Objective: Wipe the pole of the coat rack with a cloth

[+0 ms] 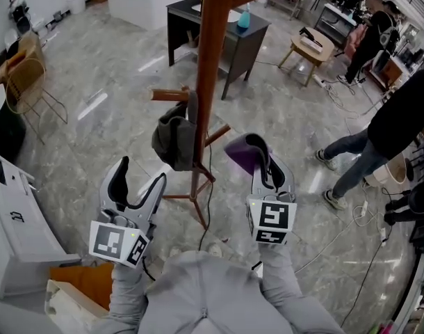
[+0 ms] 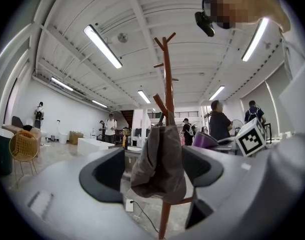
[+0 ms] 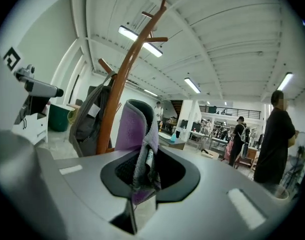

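Right hand-held gripper [image 1: 262, 152] is clenched on 1 purple cloth [image 1: 240, 155]. In its own view the folded cloth stands up out of the jaws, pinched at its lower end. Cloth sits just R of the coat rack pole [image 1: 210, 61], near it, and I see no contact btw them.

Left hand-held gripper [image 1: 141, 176] is released, jaws wide apart w/ nothing gripped. Its view looks btw the jaws at a grey garment [image 1: 176, 139] beyond them. From the head view the jaw tips sit just below-left of that garment, not touching as far as I can tell.

Count: 2 hand-held grippers, 1 cloth, 1 coat rack [image 1: 191, 197], 1 grey garment hung off a peg on the pole's L side. Rack stands on the marble floor [image 1: 94, 117], its spread feet ahead of me, btw the 2 grippers.

Behind it is 1 dark bench [image 1: 241, 51], near corner toward the rack, w/ 1 teal bottle [image 1: 244, 19] by its R edge. 2 people on the R side of the floor: a person in a dark top & jeans [image 1: 379, 138] close by, and a second person [image 1: 370, 37] farther back. 1 wicker chair [image 1: 28, 82] at the far L edge of the floor.
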`<state>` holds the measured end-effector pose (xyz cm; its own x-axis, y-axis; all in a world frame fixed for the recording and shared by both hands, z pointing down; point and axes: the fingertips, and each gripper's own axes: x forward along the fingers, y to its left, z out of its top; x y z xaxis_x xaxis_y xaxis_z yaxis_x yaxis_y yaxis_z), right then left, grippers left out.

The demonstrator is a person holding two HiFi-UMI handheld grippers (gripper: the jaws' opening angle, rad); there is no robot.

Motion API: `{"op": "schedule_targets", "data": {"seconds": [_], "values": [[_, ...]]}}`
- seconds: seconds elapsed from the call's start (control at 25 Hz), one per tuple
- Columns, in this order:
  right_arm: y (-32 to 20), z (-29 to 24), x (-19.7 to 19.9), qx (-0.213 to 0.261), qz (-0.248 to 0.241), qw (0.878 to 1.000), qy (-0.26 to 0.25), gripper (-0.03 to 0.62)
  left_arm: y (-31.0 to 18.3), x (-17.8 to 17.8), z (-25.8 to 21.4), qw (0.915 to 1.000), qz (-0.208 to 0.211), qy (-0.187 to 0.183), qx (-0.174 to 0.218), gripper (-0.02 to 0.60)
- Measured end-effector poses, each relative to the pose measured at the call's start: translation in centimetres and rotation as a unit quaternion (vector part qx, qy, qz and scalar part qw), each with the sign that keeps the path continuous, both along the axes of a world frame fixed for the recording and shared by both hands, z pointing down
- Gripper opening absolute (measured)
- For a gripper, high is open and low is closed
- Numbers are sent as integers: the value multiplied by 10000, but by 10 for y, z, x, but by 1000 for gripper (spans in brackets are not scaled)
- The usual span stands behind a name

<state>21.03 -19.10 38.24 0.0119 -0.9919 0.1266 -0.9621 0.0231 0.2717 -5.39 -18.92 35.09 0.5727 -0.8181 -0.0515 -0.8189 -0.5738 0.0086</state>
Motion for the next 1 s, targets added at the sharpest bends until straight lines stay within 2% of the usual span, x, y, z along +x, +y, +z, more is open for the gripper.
{"op": "schedule_targets", "data": {"seconds": [0.24,1.0], "values": [[5,-18,10,293,115,9984,-467,51,-4,0,-8,9999,19,-30,125,383],[16,-41,19,839,217,9917,-955,51,-14,-5,-16,9996,46,-27,270,383]]}}
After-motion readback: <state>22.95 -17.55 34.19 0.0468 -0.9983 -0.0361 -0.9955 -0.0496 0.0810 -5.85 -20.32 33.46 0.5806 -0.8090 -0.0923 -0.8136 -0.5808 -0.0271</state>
